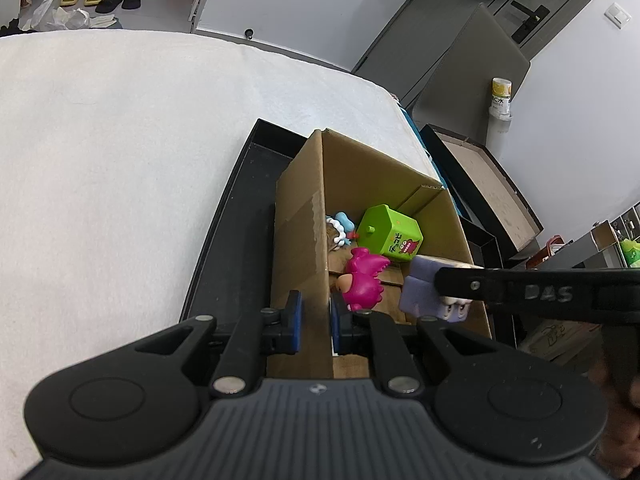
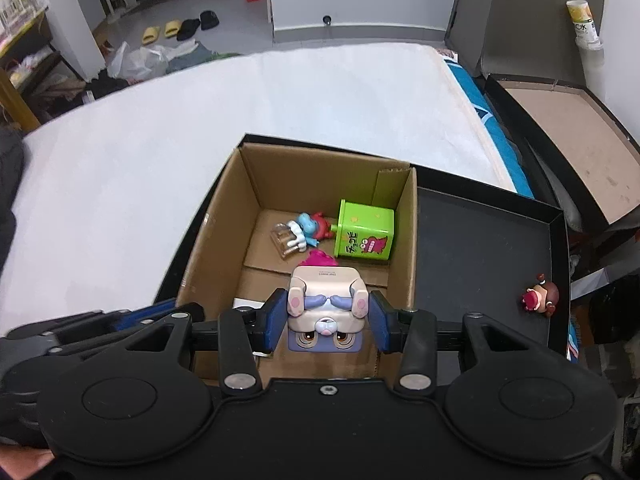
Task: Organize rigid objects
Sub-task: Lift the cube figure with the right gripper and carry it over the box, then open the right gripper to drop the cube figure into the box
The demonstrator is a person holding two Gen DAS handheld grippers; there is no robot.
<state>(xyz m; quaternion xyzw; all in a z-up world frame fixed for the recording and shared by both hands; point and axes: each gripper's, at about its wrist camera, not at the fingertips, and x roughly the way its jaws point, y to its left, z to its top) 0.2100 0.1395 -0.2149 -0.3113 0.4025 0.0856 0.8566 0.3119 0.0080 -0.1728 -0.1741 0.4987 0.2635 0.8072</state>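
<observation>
A: Status of the sort?

B: Three toys lie in the cardboard box [image 2: 320, 184]: green cube [image 2: 366, 234], pink figure [image 1: 362, 280], small blue-and-red figure [image 2: 308, 230]. The box sits in a black tray [image 2: 480, 240].

A: Grippers?

B: Right gripper [image 2: 327, 318] is clamped on a purple-and-cream block toy [image 2: 326, 312], poised above the box's near edge at 6 o'clock, not yet released. Left gripper [image 1: 316, 320] pinches the box's left wall, jaws narrow, apparently steadying it.

A: Remaining?

B: Drop the block in. One red-and-brown figure [image 2: 540, 298] waits on the tray at 3 o'clock, outside the box.
</observation>
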